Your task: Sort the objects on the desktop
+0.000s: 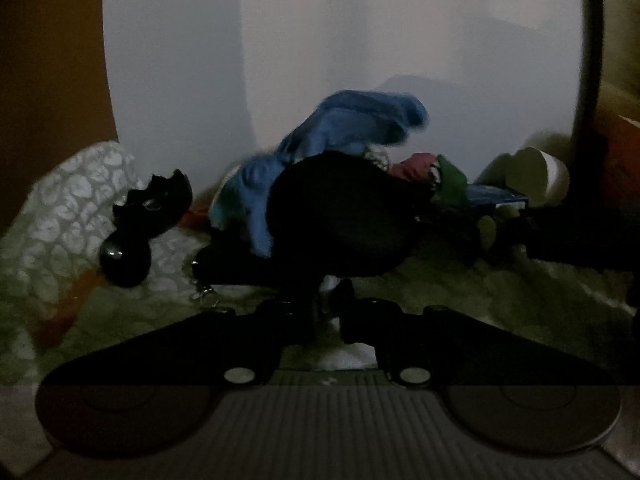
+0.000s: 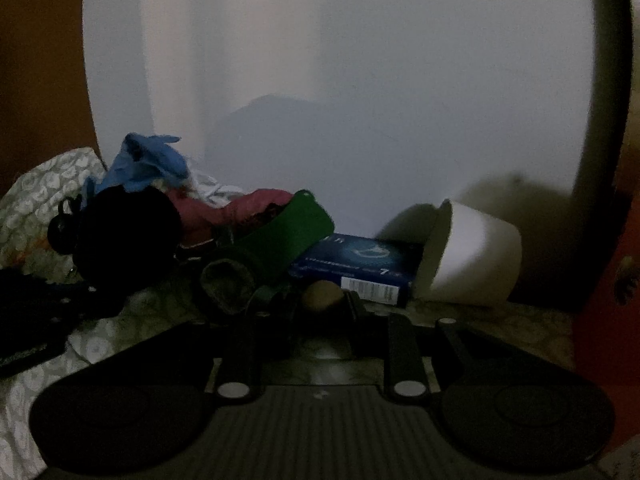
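My left gripper (image 1: 332,300) is shut, its tips closed on the lower edge of a black round pouch (image 1: 340,216) in a dim pile. A blue glove (image 1: 340,132) lies over the pouch, with red and green cloth (image 1: 448,180) behind it. My right gripper (image 2: 322,308) is shut on a small tan round thing (image 2: 322,295). Just beyond it a blue box (image 2: 360,260) leans into a tipped white cup (image 2: 472,256). The left wrist view shows the right gripper (image 1: 490,236) as a dark bar coming in from the right.
A black claw hair clip (image 1: 148,204) rests on a patterned grey-white cloth (image 1: 60,208) at the left. A green visor-like piece (image 2: 296,228) and a dark green pouch (image 2: 228,280) lie left of the box. A pale wall closes the back, and the scene is very dark.
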The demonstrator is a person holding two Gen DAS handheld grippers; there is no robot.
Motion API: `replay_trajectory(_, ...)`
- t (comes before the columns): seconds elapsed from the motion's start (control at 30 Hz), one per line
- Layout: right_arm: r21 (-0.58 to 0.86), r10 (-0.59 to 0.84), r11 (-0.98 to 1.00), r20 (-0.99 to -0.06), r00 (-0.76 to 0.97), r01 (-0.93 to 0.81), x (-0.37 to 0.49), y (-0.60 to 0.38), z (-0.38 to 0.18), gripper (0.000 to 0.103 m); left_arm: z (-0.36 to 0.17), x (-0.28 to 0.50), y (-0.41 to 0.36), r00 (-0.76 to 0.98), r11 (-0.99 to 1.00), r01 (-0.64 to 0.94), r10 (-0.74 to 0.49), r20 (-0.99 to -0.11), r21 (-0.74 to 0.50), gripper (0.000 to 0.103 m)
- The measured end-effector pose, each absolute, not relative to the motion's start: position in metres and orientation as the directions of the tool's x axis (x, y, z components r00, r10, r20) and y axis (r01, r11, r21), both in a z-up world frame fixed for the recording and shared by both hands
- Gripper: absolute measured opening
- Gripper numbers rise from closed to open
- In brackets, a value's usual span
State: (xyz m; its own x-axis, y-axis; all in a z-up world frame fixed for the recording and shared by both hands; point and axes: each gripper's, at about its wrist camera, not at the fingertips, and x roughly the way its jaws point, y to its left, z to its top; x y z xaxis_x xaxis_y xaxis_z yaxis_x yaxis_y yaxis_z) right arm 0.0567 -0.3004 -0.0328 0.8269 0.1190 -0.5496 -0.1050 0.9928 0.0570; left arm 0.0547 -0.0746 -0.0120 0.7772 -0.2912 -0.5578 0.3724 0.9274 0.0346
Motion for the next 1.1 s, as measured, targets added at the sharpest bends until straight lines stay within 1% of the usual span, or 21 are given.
replay_trajectory(0.2, 0.035, 0.101, 0.995, -0.560, 0.823, -0.098, 0.046, -0.289, -0.031, 0.021, -0.003, 0.035, -0.068, 0.770, 0.915, 0.402, -0.315, -0.555, 0.039, 0.010)
replay_trajectory(0.3, 0.033, 0.099, 0.995, -0.561, 0.822, -0.098, 0.034, -0.285, -0.028, 0.021, 0.006, 0.023, -0.066, 0.799, 0.915, 0.400, -0.321, -0.508, 0.051, 0.010)
replay_trajectory(0.37, 0.036, 0.100, 0.995, -0.554, 0.826, -0.096, 0.020, -0.298, -0.023, 0.021, 0.012, 0.014, -0.063, 0.827, 0.916, 0.393, -0.311, -0.468, 0.086, 0.010)
replay_trajectory(0.63, 0.038, 0.091, 0.996, -0.512, 0.854, -0.084, -0.011, -0.291, -0.014, 0.021, 0.020, -0.006, -0.054, 0.830, 0.911, 0.408, -0.341, -0.441, 0.064, 0.010)
replay_trajectory(0.8, 0.051, 0.107, 0.994, -0.473, 0.874, -0.094, -0.025, -0.285, -0.006, 0.021, 0.042, -0.029, -0.042, 0.854, 0.902, 0.429, -0.392, -0.343, 0.038, 0.010)
replay_trajectory(0.93, 0.053, 0.113, 0.994, -0.445, 0.888, -0.100, -0.038, -0.283, 0.004, 0.021, 0.058, -0.038, -0.037, 0.864, 0.900, 0.435, -0.415, -0.285, 0.011, 0.010)
replay_trajectory(1.1, 0.056, 0.124, 0.992, -0.399, 0.909, -0.111, -0.049, -0.281, 0.020, 0.021, 0.073, -0.043, -0.034, 0.874, 0.894, 0.447, -0.435, -0.217, 0.009, 0.010)
